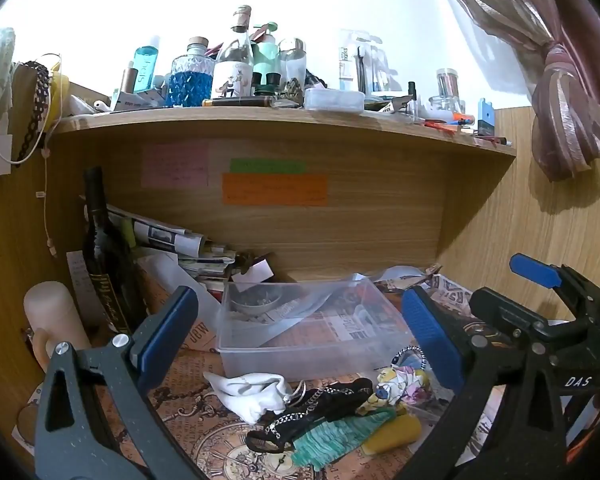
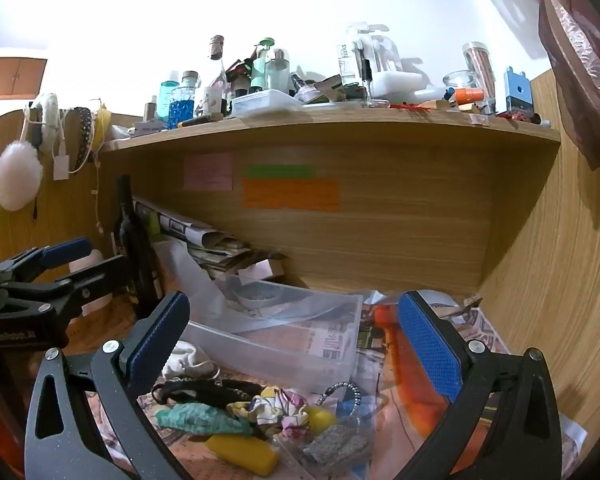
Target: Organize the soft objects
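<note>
A heap of soft items lies on the patterned desk in front of a clear plastic bin (image 1: pixel 312 324) (image 2: pixel 284 336): a white cloth (image 1: pixel 252 394) (image 2: pixel 188 360), a black studded band (image 1: pixel 316 412) (image 2: pixel 208 392), a teal fringed piece (image 1: pixel 336 440) (image 2: pixel 200 420), a floral scrunchie (image 1: pixel 400 384) (image 2: pixel 276 408), a yellow piece (image 1: pixel 392 436) (image 2: pixel 244 454). My left gripper (image 1: pixel 300 344) is open and empty above the heap. My right gripper (image 2: pixel 296 344) is open and empty, also above it. The right gripper also shows at the right of the left wrist view (image 1: pixel 540 280).
A dark wine bottle (image 1: pixel 104 256) and stacked papers (image 1: pixel 180 244) stand at the back left. A shelf (image 1: pixel 284 128) with several bottles hangs overhead. A wooden wall (image 2: pixel 560 280) closes the right side. A beaded ring (image 2: pixel 340 394) and grey sponge (image 2: pixel 336 446) lie by the heap.
</note>
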{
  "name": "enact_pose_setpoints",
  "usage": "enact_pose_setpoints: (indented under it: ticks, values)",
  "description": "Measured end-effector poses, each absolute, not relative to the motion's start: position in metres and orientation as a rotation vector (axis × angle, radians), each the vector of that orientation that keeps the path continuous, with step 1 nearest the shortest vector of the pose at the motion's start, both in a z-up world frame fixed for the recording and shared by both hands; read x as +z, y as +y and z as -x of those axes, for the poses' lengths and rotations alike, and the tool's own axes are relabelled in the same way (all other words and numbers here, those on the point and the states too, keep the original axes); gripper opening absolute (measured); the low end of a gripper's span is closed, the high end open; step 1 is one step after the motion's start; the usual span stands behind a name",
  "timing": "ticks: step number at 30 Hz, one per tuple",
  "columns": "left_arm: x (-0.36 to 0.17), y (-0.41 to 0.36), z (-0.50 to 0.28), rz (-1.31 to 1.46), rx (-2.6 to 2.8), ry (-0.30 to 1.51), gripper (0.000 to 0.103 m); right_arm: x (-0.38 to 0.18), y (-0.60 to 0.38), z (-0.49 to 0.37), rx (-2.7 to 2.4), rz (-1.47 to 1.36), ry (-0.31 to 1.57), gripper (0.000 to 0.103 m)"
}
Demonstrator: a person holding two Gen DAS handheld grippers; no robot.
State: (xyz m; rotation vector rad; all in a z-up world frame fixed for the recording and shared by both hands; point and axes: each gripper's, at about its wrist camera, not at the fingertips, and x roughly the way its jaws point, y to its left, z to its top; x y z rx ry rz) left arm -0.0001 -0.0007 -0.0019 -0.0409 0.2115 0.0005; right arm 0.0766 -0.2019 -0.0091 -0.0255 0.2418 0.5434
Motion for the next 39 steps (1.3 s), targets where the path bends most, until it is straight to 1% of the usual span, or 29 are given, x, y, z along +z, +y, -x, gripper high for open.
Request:
enact_pose_setpoints:
  ticks: [39]
  values:
    - [0.002,-0.005,0.003,0.043,-0.004,0.205,0.103,-0.003,-0.203,-0.073,0.543,0.026,0.225,0.103]
